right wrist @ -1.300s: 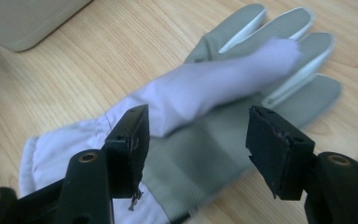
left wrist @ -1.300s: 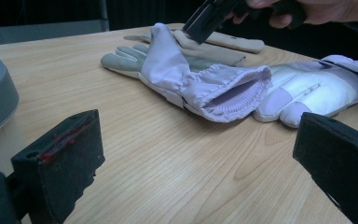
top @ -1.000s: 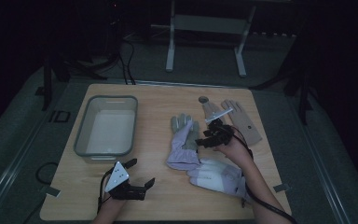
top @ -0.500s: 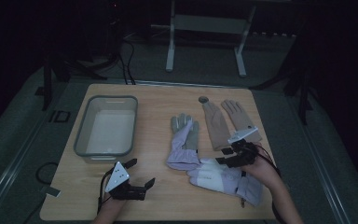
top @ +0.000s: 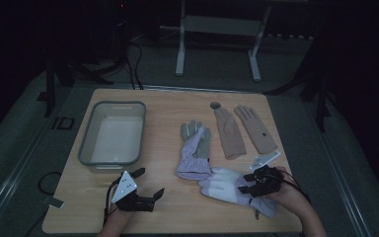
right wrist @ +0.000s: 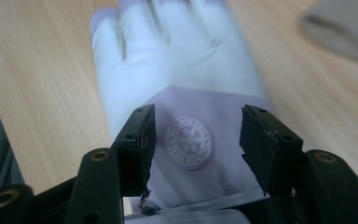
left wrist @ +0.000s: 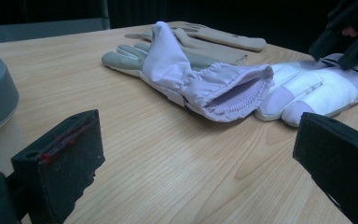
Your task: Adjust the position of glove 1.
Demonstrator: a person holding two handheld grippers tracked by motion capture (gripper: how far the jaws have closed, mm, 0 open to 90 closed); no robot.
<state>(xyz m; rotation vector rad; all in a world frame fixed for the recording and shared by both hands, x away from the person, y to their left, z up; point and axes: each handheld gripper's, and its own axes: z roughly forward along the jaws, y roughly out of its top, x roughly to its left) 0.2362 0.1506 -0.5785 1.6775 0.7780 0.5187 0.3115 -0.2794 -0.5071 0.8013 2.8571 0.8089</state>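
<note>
Jaws of your right gripper (right wrist: 193, 140) stand half open over the white glove (top: 227, 183), gripping nothing; lower onto the cuff, then close; left gripper (top: 150, 193) idles open, empty.

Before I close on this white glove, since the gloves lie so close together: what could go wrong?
The right gripper hovers open over the white glove, whose fingertips touch the lavender glove; lifting might drag that one. A shallow pinch on the badge patch may slip off.

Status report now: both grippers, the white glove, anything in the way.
Left gripper open, nothing between the jaws. Right gripper open over the white glove, jaws just opening, no grip. Lilac glove touches its fingertips.
</note>
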